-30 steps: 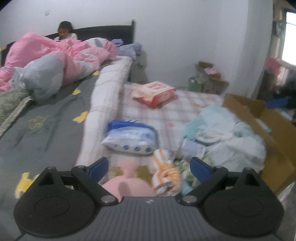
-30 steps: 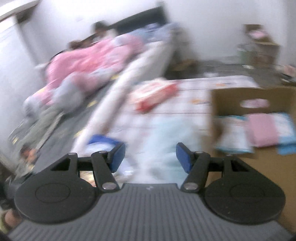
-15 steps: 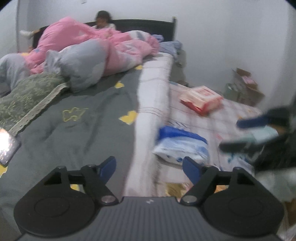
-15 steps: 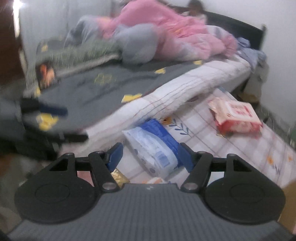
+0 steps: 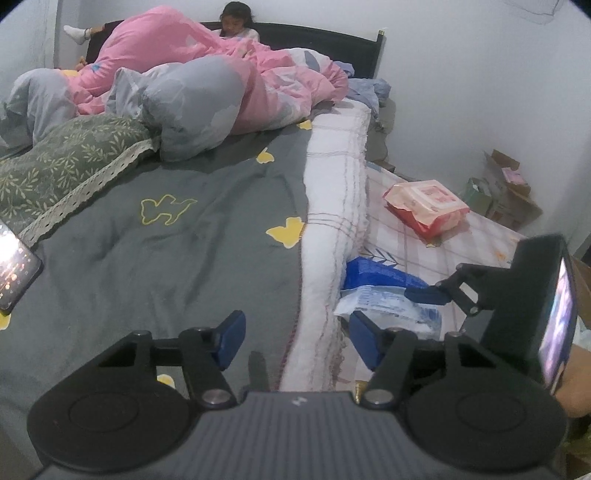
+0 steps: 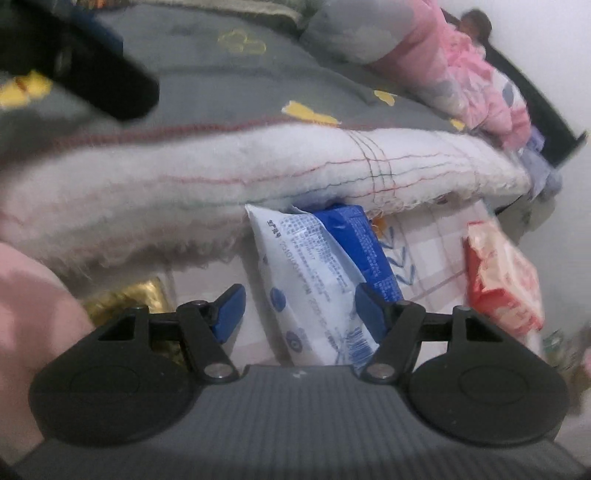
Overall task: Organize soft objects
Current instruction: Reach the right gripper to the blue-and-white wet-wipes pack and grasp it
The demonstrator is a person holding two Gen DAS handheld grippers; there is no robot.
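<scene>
A white-and-blue soft pack (image 6: 314, 280) lies on the checked floor mat, partly tucked under the white fleece blanket edge (image 6: 221, 173). A blue pack (image 6: 362, 240) rests against it. My right gripper (image 6: 301, 314) hangs low over the white-and-blue pack, open, with the pack between its jaws; the left pad stands apart from it. The left wrist view shows that pack (image 5: 388, 306) with one right gripper finger (image 5: 424, 295) above it. My left gripper (image 5: 297, 341) hovers over the bed's edge, its jaws closing on nothing. A red-and-pink pack (image 5: 424, 206) lies farther off.
A person (image 5: 234, 18) sits at the headboard behind a pink duvet (image 5: 258, 81). A green pillow (image 5: 66, 162) and a lit phone (image 5: 14, 266) lie on the grey bedspread. Cardboard boxes (image 5: 506, 184) stand by the wall. A gold wrapper (image 6: 129, 299) and something pink (image 6: 26, 295) lie near the right gripper.
The left view swung from the floor pile onto the bed, and its jaws narrowed. The right gripper rolled, left the cardboard box and came down close over the white-and-blue pack.
</scene>
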